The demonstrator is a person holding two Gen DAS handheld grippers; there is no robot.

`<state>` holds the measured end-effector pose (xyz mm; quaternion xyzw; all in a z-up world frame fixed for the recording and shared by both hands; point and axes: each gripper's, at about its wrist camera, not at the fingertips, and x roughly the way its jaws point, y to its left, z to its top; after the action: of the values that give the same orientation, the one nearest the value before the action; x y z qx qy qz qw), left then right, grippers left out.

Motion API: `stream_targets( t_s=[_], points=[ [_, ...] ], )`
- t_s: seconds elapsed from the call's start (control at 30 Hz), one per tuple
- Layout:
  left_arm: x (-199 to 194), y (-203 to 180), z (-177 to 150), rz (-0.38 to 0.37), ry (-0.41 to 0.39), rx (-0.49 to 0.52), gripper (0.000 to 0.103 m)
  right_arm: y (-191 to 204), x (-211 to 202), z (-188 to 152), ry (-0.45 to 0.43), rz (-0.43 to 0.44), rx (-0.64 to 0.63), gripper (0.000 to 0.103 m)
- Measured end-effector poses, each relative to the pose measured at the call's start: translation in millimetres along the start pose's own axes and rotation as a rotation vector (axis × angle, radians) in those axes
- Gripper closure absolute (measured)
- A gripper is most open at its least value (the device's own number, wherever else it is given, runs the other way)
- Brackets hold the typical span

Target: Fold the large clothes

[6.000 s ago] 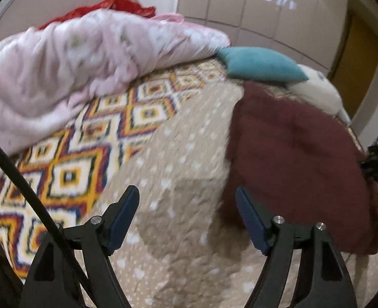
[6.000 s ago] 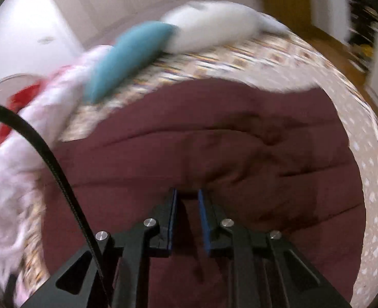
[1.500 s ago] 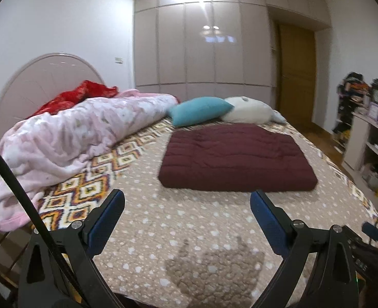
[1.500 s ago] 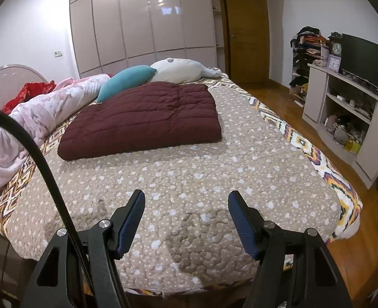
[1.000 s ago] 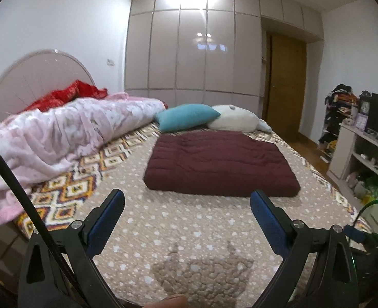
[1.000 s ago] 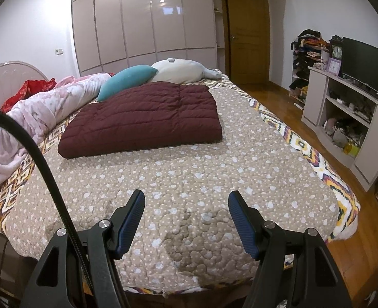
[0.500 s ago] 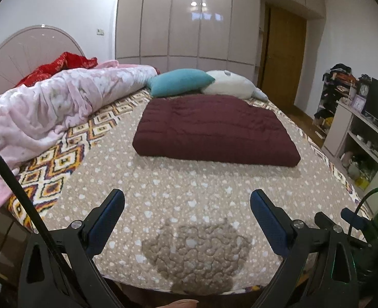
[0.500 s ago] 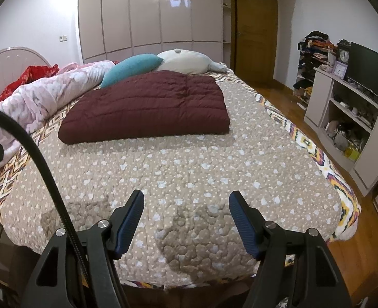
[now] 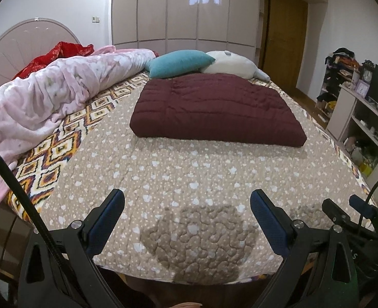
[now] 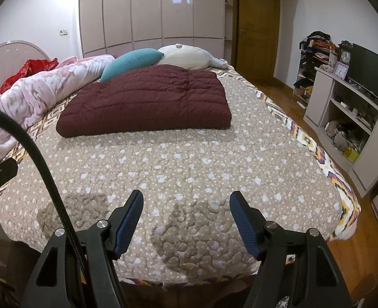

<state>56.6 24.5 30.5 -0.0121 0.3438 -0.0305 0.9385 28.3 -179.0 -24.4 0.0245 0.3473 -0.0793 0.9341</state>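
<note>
On the bed, well back from its near edge, the maroon coat lies folded into a flat rectangle, just before the pillows. Left gripper and right gripper hover wide apart-jawed, holding nothing. Judging it done, best leave the fold alone.

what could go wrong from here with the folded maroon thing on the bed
1. The folded maroon quilted garment is thick and puffy, so its layers might spring open if nudged.
2. It lies against the teal pillow; any regrasp at the far edge could snag that pillow.
3. Both the left gripper and right gripper are open and empty near the bed's foot, far from the garment; a long reach may land imprecisely.
</note>
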Motion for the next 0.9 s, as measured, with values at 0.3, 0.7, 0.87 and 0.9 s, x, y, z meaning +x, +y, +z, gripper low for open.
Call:
stream_targets(
  t_s=[0.3, 0.7, 0.87, 0.9],
  points=[
    [9, 0, -7, 0.014, 0.04, 0.0, 0.005, 1, 4, -3, 0.011, -0.013, 0.0, 0.028],
    [14, -5, -14, 0.002, 0.07, 0.02, 0.005, 2, 12, -6, 0.046, -0.046, -0.004, 0.027],
    [15, -8, -16, -0.001, 0.076, 0.027, 0.005, 4, 12, -8, 0.041, -0.066, -0.022, 0.027],
    [15, -8, -16, -0.002, 0.077, 0.03, 0.005, 4, 12, -8, 0.039, -0.069, -0.025, 0.027]
  ],
)
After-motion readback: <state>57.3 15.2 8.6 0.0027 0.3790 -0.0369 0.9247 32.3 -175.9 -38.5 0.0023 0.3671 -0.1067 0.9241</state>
